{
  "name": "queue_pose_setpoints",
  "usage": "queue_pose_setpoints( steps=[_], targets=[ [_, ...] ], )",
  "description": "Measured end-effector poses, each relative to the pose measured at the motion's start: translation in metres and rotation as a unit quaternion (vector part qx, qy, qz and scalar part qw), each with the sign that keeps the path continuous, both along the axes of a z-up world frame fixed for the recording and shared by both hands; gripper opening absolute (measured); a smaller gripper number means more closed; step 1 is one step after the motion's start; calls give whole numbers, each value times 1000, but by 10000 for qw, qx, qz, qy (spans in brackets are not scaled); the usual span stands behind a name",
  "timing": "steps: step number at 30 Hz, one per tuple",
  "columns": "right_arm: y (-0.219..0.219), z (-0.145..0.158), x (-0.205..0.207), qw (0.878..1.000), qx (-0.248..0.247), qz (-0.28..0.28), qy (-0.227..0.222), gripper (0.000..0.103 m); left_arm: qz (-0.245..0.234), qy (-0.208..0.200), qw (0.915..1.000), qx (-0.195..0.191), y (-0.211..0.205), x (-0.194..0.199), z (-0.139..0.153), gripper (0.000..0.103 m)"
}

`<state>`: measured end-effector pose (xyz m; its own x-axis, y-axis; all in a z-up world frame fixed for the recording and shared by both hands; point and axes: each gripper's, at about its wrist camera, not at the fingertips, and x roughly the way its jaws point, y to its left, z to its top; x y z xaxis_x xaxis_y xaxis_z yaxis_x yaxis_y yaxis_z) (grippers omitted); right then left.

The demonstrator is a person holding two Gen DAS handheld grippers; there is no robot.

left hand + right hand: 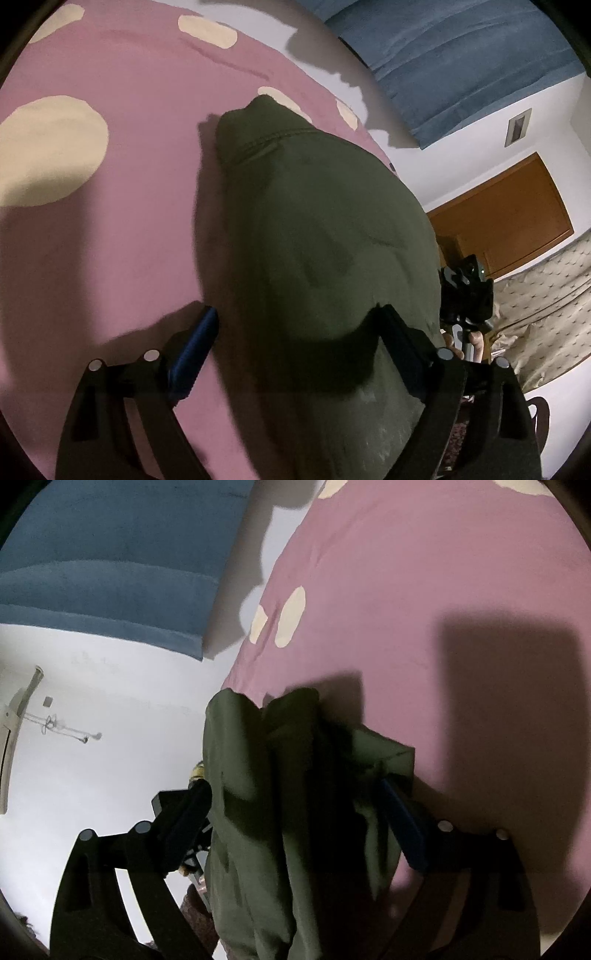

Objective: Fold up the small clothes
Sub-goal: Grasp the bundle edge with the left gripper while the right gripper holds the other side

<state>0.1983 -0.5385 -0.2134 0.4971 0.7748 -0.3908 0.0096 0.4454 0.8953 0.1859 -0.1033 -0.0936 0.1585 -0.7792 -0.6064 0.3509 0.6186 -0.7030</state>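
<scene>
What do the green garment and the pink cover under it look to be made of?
Green garment: soft matte woven or knit cloth, probably cotton; it drapes in folds and shows a stitched seam near its far end. Pink cover with cream spots: thin matte fabric, likely a cotton bedsheet; it lies flat with fine creases and no sheen. The exact fibre of either cannot be told.

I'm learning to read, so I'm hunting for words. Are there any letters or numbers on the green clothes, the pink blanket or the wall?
None: no words, letters or numbers can be read in either view.
Dark green fabric garment: plain, no label showing.
Pink bedspread with cream spots: only spots.
Small grey plate on the white wall: too small and blurred to tell if it bears text.
</scene>
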Motion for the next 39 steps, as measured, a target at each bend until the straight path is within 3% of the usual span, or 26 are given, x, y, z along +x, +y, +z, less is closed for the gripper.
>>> queue_pose_setpoints(
  steps=[6, 8, 11, 14, 17, 25, 31, 39],
  targets=[
    [11, 4, 9, 9985, -448, 328, -36, 89, -129, 43, 9999, -70, -2, 6, -2, 88],
    [17, 6, 7, 9962, -754, 434, -57, 80, -179, 55, 9998, -6, -5, 7, -2, 87],
    [17, 2, 2, 9960, -725, 522, -58, 51, -181, -149, 9994, 240, -8, 2, 0, 82],
    [18, 0, -6, 9962, -671, 531, -169, 37, -195, -467, 9973, 539, -8, -9, 4, 74],
    [21, 7, -16, 9961, -607, 486, -428, 27, -163, -568, 9965, 592, -1, -15, 10, 68],
    [24, 27, -25, 9938, -682, 319, -813, 21, -46, -677, 9953, 697, 13, -11, 30, 58],
    [26, 36, 5, 9941, -586, 191, -889, 21, 72, -895, 9918, 908, 15, 15, 43, 58],
    [27, 27, 43, 9960, -609, 189, -620, 21, 234, -667, 9922, 1023, 21, 48, 18, 59]
  ],
)
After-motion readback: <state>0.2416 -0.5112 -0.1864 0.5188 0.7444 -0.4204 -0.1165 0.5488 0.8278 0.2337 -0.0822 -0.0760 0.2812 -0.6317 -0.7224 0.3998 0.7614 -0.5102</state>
